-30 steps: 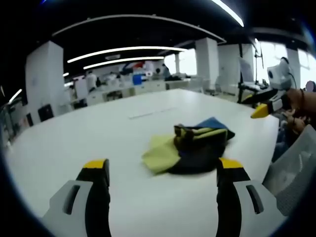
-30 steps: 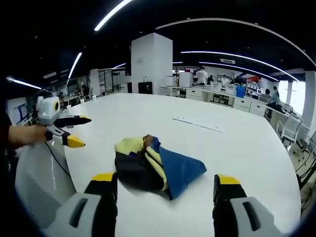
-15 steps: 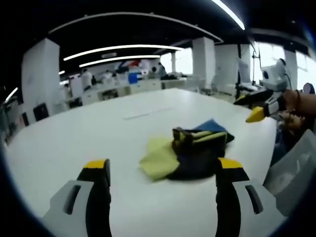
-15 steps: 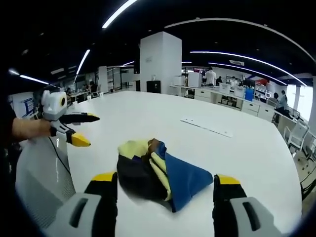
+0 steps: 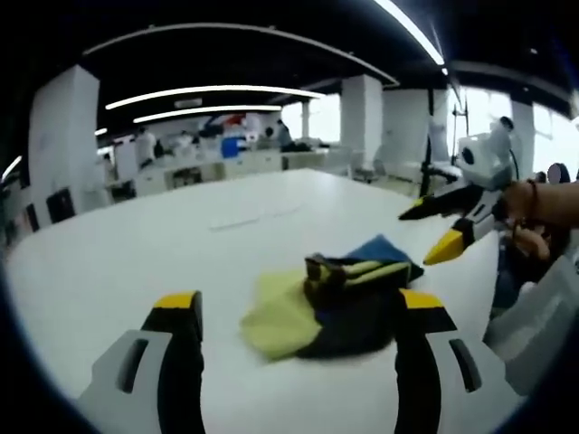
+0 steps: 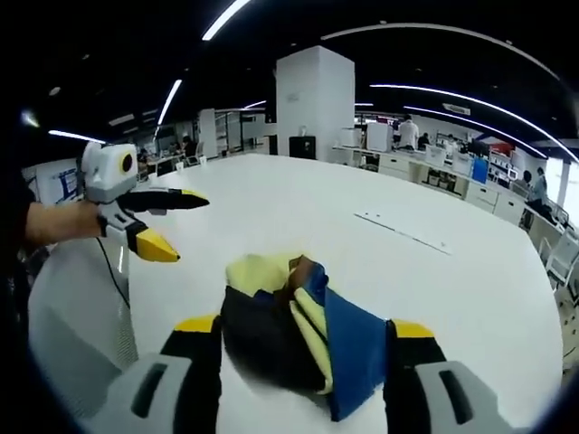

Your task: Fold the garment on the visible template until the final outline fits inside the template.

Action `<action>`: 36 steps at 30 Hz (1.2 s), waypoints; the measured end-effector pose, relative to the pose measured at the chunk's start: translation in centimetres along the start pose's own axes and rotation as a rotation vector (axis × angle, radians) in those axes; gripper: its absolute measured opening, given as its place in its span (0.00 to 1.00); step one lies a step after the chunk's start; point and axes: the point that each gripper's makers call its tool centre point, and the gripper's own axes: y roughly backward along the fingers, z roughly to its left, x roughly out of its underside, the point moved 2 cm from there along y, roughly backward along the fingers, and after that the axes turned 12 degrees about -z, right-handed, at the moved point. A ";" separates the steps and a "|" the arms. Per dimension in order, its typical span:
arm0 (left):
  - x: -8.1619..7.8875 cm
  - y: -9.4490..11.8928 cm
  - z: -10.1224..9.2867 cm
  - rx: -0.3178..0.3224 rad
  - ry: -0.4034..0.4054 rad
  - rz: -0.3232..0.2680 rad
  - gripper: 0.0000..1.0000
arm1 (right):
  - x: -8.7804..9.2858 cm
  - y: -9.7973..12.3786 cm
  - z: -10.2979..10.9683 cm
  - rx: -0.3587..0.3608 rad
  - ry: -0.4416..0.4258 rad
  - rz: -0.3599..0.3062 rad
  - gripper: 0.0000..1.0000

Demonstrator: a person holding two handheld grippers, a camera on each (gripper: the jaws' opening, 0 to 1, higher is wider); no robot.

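You are at the approach, before any fold: the garment [image 5: 335, 294] lies crumpled in a heap on the white bench [image 5: 136, 262], just ahead of both grippers. Left gripper [image 5: 298, 312] and right gripper [image 6: 303, 339] hang with fingers apart, empty. No template is discernible. Next, take hold of an edge and spread the cloth flat.

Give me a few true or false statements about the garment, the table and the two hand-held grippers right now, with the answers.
1. The garment lies bunched in a heap on the white table. True.
2. The left hand-held gripper is shut on the garment. False: its jaws stand open, holding nothing.
3. The garment shows blue, yellow and dark fabric. True.
4. The right hand-held gripper has lifted the garment off the table. False: its jaws are open and the garment rests on the table.
5. A person's hand holds the right hand-held gripper in the left gripper view. True.
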 end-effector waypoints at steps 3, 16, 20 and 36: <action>0.2 -0.4 0.0 0.006 0.006 0.004 0.84 | -0.4 -1.6 0.2 -0.020 0.015 0.001 0.70; 0.6 -1.3 1.0 -0.012 0.065 -0.022 0.82 | 0.6 -7.0 0.4 -0.099 0.055 0.048 0.60; 1.1 -1.5 1.0 -0.011 0.060 -0.002 0.82 | 1.2 -8.2 0.3 -0.111 0.060 0.072 0.56; 2.8 -2.9 -0.1 0.020 0.082 0.035 0.73 | 3.8 -9.9 -1.1 -0.127 0.110 0.153 0.25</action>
